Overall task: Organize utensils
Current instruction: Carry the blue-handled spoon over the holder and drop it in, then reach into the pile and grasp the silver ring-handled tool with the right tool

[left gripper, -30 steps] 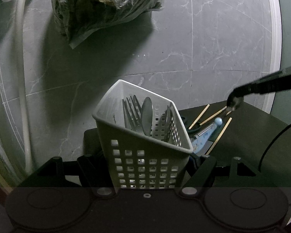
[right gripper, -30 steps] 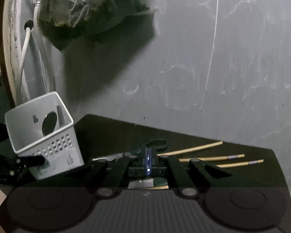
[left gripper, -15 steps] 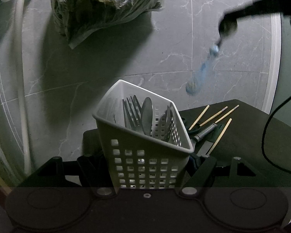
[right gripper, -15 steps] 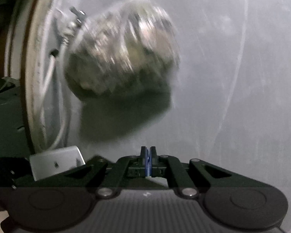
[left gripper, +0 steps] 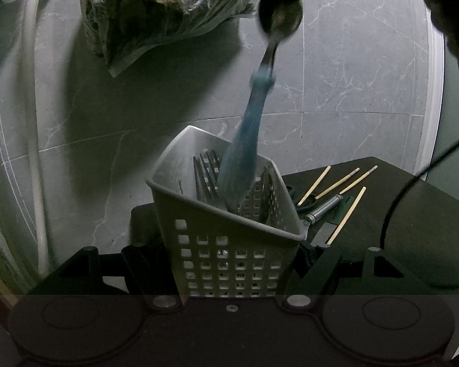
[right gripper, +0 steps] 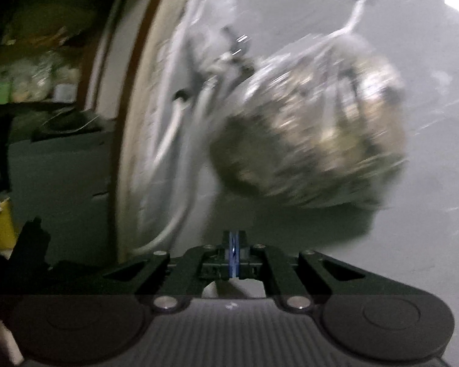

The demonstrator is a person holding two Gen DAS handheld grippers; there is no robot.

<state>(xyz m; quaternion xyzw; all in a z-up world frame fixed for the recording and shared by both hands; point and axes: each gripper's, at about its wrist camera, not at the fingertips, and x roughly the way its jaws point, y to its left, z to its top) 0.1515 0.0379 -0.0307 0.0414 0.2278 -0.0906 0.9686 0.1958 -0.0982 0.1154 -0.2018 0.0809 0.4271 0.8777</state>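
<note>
My left gripper (left gripper: 229, 253) is shut on a white perforated utensil caddy (left gripper: 229, 238), gripping it by its sides and holding it tilted. Forks (left gripper: 206, 177) and other metal cutlery stand inside. My right gripper (left gripper: 280, 15) hangs above the caddy, shut on the metal end of a blue-handled utensil (left gripper: 248, 140) whose blue handle dips into the caddy. In the right wrist view the right gripper (right gripper: 234, 263) is closed on a thin blue edge of that utensil (right gripper: 233, 250), and the view is blurred.
Several wooden chopsticks (left gripper: 345, 180), a metal-handled tool (left gripper: 324, 208) and dark scissors (left gripper: 306, 200) lie on the black table (left gripper: 413, 214) right of the caddy. A plastic bag (left gripper: 168, 9) and white hoses (left gripper: 33, 122) lie on the grey tiled floor.
My right gripper lifted the blue-handled utensil off the table, carried it up and left, and lowered its handle into the caddy. The left gripper and caddy stayed still.
</note>
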